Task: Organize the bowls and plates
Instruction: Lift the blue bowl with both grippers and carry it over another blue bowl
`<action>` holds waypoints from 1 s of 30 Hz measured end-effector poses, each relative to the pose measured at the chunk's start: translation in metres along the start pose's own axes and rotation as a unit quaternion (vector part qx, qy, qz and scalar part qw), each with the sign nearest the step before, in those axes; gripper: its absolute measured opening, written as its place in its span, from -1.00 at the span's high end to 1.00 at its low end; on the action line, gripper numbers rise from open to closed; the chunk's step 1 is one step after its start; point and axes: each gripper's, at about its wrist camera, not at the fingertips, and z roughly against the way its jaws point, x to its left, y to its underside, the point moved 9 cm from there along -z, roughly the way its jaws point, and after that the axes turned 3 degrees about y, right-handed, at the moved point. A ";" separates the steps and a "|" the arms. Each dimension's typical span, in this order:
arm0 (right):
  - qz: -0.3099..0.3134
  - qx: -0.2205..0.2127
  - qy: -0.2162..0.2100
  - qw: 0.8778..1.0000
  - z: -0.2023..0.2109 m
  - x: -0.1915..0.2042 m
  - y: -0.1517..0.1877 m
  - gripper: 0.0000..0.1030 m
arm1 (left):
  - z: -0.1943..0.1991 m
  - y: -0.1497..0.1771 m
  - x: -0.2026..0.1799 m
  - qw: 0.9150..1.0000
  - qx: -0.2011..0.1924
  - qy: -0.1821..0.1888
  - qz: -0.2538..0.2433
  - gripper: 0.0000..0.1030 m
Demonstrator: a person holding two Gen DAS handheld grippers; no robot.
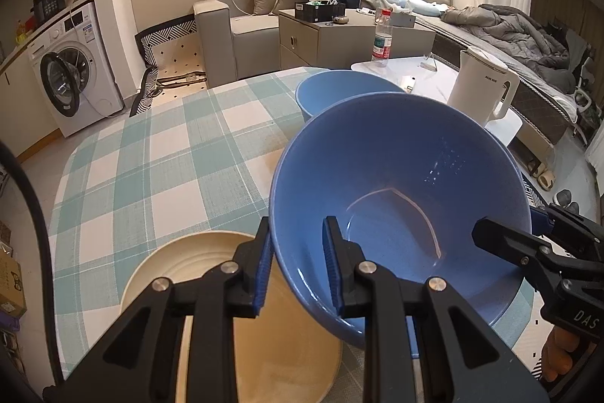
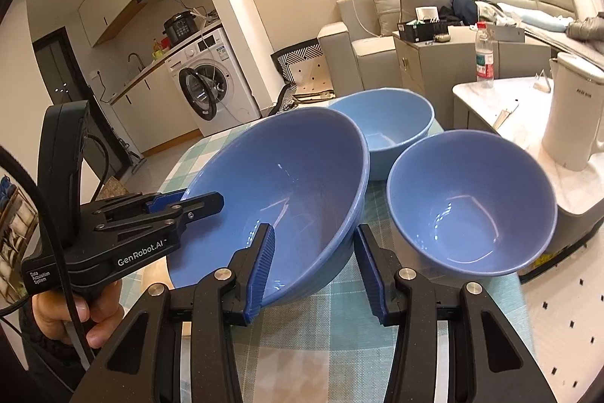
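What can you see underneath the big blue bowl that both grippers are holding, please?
Under the big blue bowl, a cream plate lies on the checked tablecloth. The bowl covers the plate's right part, so anything lying there cannot be seen.

blue bowl (image 1: 396,176), teal-checked tablecloth (image 1: 158,153)

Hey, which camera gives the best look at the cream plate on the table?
The left wrist view: the cream plate lies below the left gripper, ridged rim visible, partly covered by the big blue bowl. The right wrist view shows only a cream sliver under that bowl.
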 end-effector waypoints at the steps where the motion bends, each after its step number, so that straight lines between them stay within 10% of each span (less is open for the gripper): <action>1: -0.001 -0.001 0.000 1.000 0.003 0.000 0.000 0.11 | 0.000 -0.001 0.000 1.000 0.000 0.000 0.000 0.55; 30: -0.019 -0.048 0.029 0.998 0.068 -0.021 -0.010 0.11 | 0.009 -0.030 -0.044 0.999 -0.027 0.025 -0.019 0.55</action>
